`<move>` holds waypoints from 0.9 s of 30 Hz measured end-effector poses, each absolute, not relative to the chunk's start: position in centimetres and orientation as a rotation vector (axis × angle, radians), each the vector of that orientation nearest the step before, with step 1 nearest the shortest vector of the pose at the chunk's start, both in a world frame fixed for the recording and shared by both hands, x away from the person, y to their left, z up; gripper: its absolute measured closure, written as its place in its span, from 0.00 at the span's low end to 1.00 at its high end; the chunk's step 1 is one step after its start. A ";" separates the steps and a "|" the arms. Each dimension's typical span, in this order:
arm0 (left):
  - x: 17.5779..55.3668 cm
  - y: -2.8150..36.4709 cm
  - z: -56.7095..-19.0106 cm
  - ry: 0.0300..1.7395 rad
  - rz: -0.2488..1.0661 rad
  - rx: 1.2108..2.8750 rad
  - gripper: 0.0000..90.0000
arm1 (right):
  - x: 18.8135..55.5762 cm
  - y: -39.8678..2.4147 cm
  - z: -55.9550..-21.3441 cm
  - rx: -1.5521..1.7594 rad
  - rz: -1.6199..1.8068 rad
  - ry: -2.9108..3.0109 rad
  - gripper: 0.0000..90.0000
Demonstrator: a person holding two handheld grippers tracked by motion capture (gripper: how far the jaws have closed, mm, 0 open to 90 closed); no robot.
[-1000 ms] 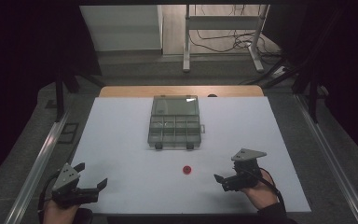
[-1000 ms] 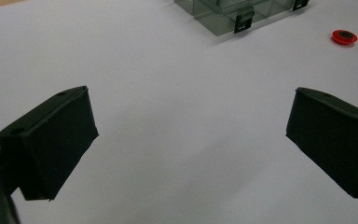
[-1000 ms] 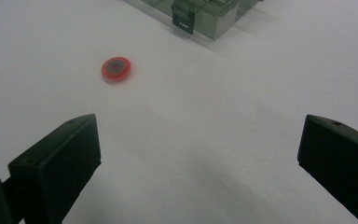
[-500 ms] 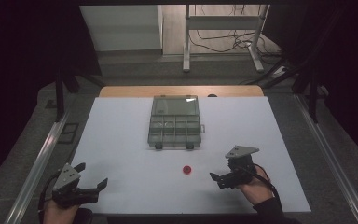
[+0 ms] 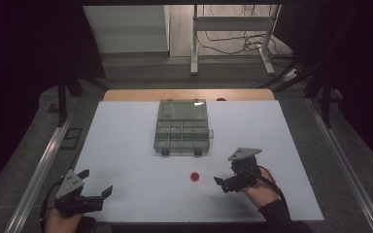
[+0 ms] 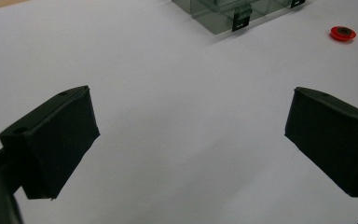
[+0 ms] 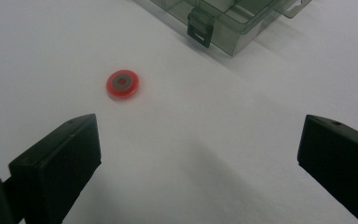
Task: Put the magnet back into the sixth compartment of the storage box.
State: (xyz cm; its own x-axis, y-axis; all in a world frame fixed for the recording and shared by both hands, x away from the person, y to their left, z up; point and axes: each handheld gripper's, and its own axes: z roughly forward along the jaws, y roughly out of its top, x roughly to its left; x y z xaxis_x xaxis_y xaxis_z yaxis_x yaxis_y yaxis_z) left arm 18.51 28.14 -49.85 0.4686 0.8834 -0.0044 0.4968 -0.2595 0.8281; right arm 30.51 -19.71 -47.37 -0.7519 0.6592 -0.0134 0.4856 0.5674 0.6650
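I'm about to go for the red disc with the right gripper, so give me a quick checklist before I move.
1. Right gripper jaws open: ok.
2. Red disc lying flat on the table, nothing touching it: ok.
3. Disc centred between the jaws: not ok, it sits off toward the left jaw in the right gripper view.
4. Left gripper open and well away from the disc: ok.
5. Compartment box lid open: ok.

One overhead, two low; shared red disc (image 5: 194, 176).
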 end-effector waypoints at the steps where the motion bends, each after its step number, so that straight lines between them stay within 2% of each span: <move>1: 18.5 28.1 -49.8 1.152 0.606 1.911 0.03 | 30.6 -19.6 -47.4 0.948 0.958 2.543 0.00; 27: 18.5 28.1 -49.8 1.148 0.606 1.912 0.03 | 32.1 -17.6 -47.6 0.912 0.936 2.589 0.00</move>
